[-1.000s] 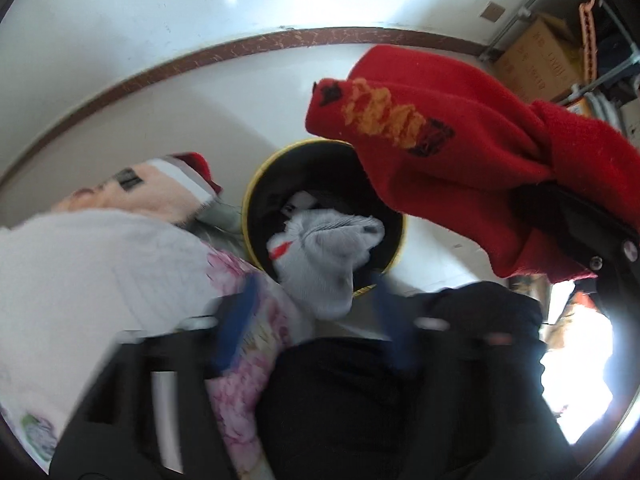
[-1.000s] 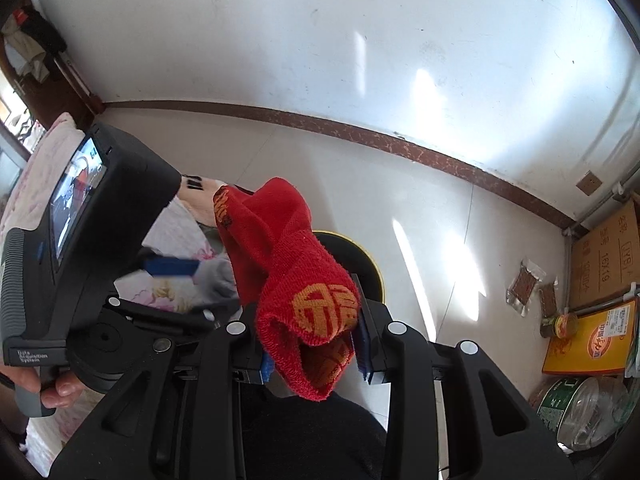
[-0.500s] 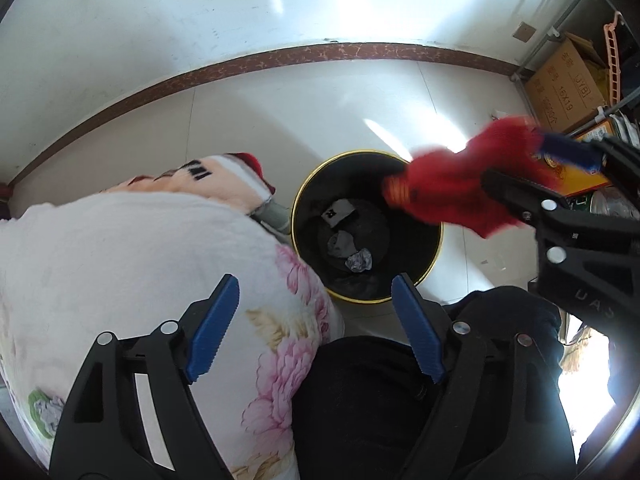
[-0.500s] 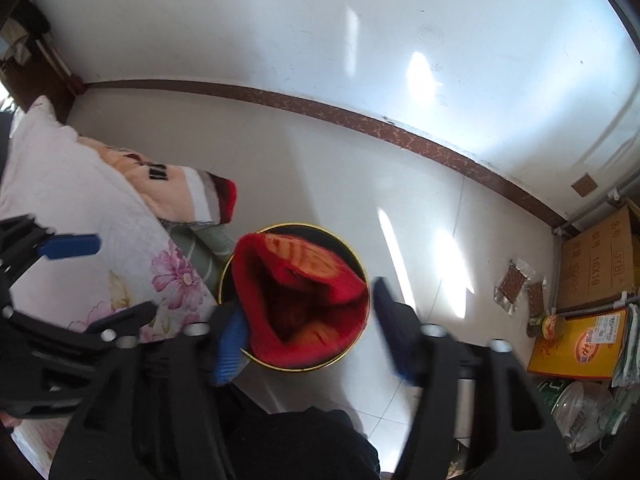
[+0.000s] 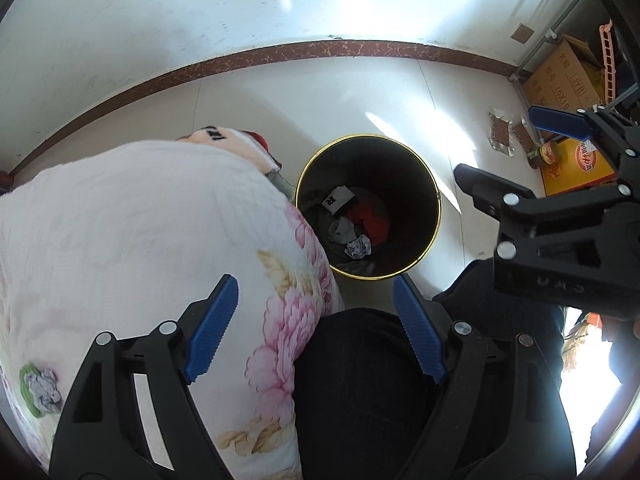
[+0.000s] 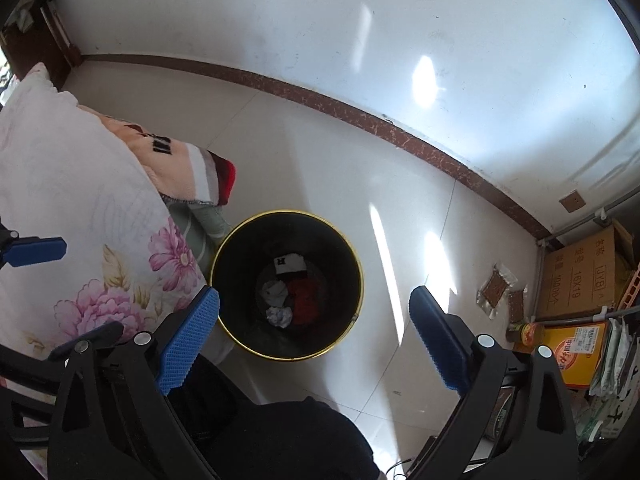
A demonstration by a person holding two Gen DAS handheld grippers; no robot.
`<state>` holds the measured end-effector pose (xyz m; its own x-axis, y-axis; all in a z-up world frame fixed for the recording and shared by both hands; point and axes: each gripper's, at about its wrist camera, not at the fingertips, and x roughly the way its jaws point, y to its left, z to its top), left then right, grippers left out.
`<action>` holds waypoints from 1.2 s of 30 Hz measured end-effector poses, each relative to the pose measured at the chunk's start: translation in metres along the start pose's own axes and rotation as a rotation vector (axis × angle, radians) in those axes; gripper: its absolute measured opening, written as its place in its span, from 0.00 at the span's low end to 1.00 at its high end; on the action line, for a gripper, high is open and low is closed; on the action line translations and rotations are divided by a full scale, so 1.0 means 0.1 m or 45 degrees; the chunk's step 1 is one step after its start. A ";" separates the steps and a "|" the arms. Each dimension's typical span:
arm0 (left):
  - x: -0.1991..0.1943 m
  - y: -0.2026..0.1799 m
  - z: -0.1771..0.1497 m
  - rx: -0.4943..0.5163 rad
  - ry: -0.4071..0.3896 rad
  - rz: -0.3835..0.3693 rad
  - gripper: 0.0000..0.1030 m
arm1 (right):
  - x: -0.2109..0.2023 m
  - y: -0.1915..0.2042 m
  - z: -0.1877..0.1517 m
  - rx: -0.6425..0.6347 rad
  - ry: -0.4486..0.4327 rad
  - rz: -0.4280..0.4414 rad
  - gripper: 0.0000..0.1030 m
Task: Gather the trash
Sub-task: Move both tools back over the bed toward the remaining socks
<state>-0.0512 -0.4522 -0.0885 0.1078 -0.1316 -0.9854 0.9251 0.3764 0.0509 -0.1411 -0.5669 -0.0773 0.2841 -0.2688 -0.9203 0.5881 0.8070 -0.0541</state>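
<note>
A black trash bin with a gold rim (image 5: 434, 200) (image 6: 358, 276) stands on the floor below both grippers. Inside lie a red sock (image 5: 370, 219) (image 6: 304, 300), a grey sock (image 5: 340, 230), a crumpled paper ball (image 5: 359, 247) (image 6: 279, 315) and a white tag (image 5: 338, 198) (image 6: 289, 263). My left gripper (image 5: 316, 328) is open and empty, above the bin's near edge. My right gripper (image 6: 314, 340) is open and empty above the bin; it also shows at the right of the left wrist view (image 5: 512, 152).
A floral quilt (image 5: 140, 248) (image 6: 80, 216) and a striped blanket (image 6: 188, 168) lie left of the bin, touching it. The person's dark trouser leg (image 5: 380, 392) is below. Cardboard boxes (image 6: 580, 276), snack packets (image 6: 496, 288), a jar (image 6: 528, 332) and a shelf stand at right.
My right gripper opened and let the red sock fall into the bin. My left gripper, which dropped the grey sock a second ago, stays open. Both views pulled back higher.
</note>
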 end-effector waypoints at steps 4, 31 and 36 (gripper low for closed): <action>-0.05 0.07 -0.08 -0.039 -0.016 -0.002 0.76 | -0.05 0.07 0.00 -0.002 -0.033 -0.003 0.88; -0.67 1.11 -1.13 -0.404 -0.115 0.100 0.76 | -0.83 1.59 -0.05 -0.378 -0.160 0.175 0.69; -0.77 1.29 -1.39 -0.413 -0.127 0.128 0.76 | -0.93 2.02 -0.13 -0.473 -0.170 0.216 0.70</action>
<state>0.0093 -0.2655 -0.0284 0.2421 -0.1620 -0.9566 0.7458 0.6618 0.0767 -0.0581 -0.3723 -0.0078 0.4629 -0.1622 -0.8714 0.2189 0.9736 -0.0649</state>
